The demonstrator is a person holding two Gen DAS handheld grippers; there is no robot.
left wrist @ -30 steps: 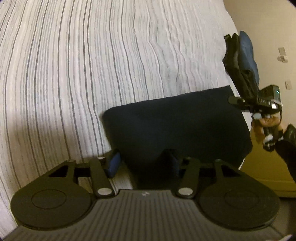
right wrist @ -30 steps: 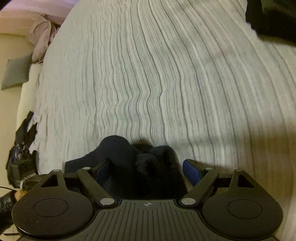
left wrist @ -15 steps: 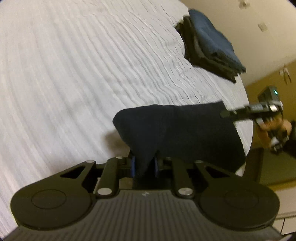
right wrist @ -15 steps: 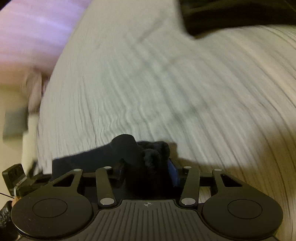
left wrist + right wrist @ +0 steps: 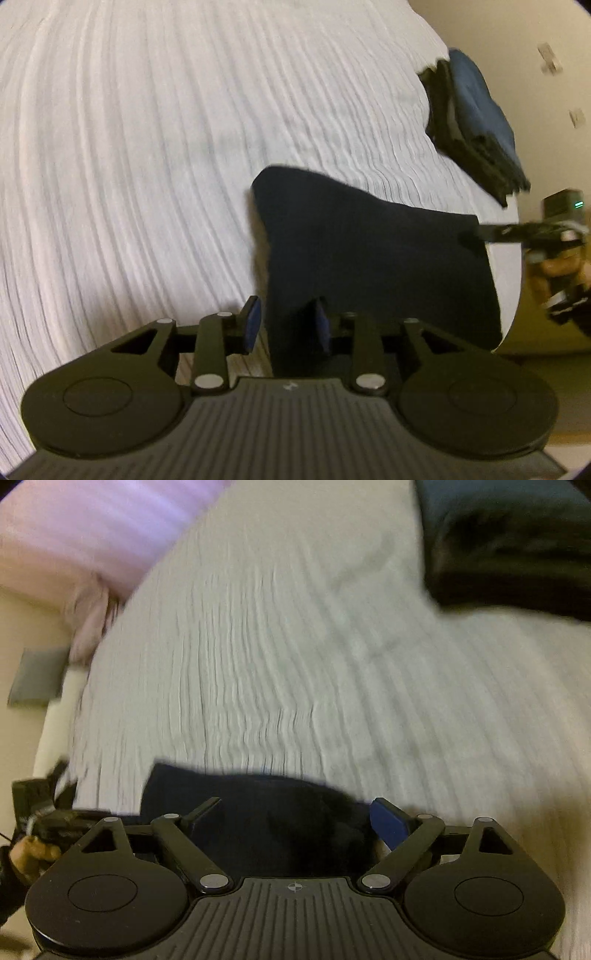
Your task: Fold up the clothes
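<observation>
A dark navy folded cloth garment [image 5: 373, 251] lies on the bed with the white ribbed striped cover [image 5: 147, 166], near the bed's edge. In the left wrist view its corner hangs a little raised between the blue pads of the left gripper [image 5: 286, 325]. The jaws of this gripper stand narrow and have just been opening: the left pad [image 5: 252, 323] is apart from the cloth with a slit of bed cover showing, while the right pad [image 5: 320, 325] is against the dark fabric, so the cloth is between them but not pressed from both sides.

The right gripper [image 5: 295, 818] has its jaws wide apart, and they have just been opening too. The same navy garment [image 5: 266, 812] lies between its fingers, and the blue right pad [image 5: 389, 821] stands clear of the cloth (the picture is blurred here, so the left pad is hard to read). In the left wrist view the tip of this gripper [image 5: 480, 232] is at the far right corner of the garment, with a person's hand [image 5: 557, 269] behind it.

Further back on the bed rests a stack of folded dark and blue clothes [image 5: 476, 125], well apart from the garment. A pink blurred pillow [image 5: 92, 528] is at the far end of the bed.
</observation>
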